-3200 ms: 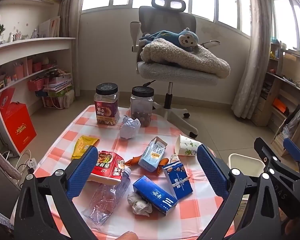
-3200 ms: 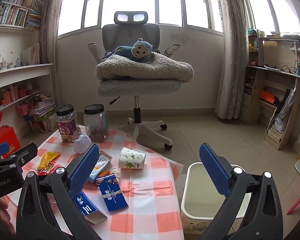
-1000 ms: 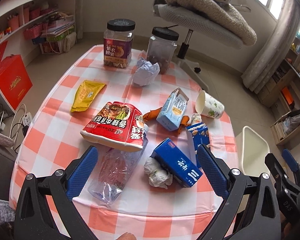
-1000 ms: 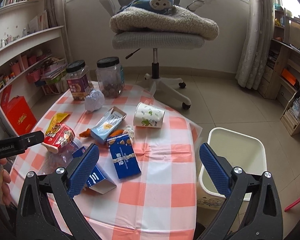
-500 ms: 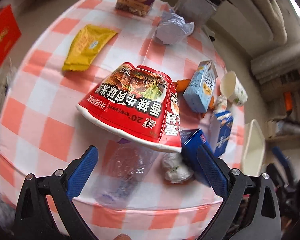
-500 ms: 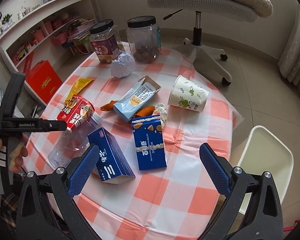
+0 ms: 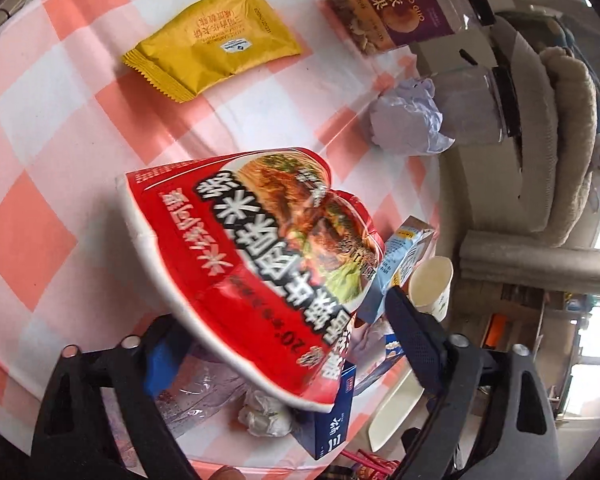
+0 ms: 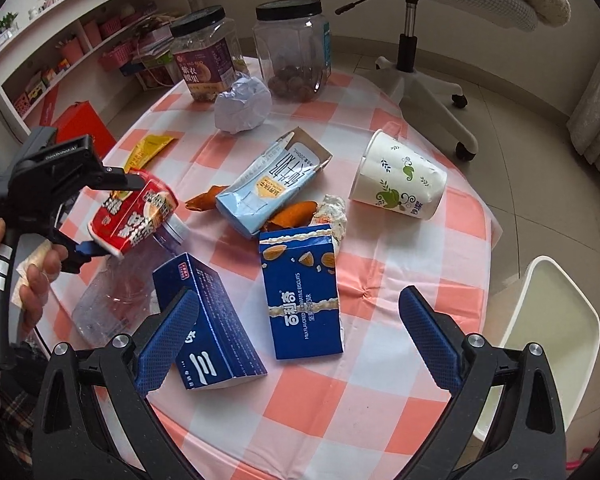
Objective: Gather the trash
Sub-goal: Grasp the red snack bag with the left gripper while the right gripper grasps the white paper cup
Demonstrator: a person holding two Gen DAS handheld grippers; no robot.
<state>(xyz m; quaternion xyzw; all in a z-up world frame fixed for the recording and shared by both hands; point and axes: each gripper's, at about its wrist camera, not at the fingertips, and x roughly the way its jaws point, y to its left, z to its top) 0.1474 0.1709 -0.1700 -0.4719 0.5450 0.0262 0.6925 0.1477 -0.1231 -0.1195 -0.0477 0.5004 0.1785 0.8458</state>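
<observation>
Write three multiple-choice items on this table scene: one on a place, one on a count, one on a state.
1. Where is the white bin?
A. on the table
B. on the floor beside the table
C. on the chair seat

2. How many black-lidded jars stand on the table?
A. one
B. four
C. two

3. How is the paper cup placed?
A. lying on its side
B. upright
C. upside down

Key:
1 B: the bin stands past the table's edge, lower than the cloth.
2 C: two jars stand side by side at the far edge.
3 A: its printed wall rests on the cloth.
</observation>
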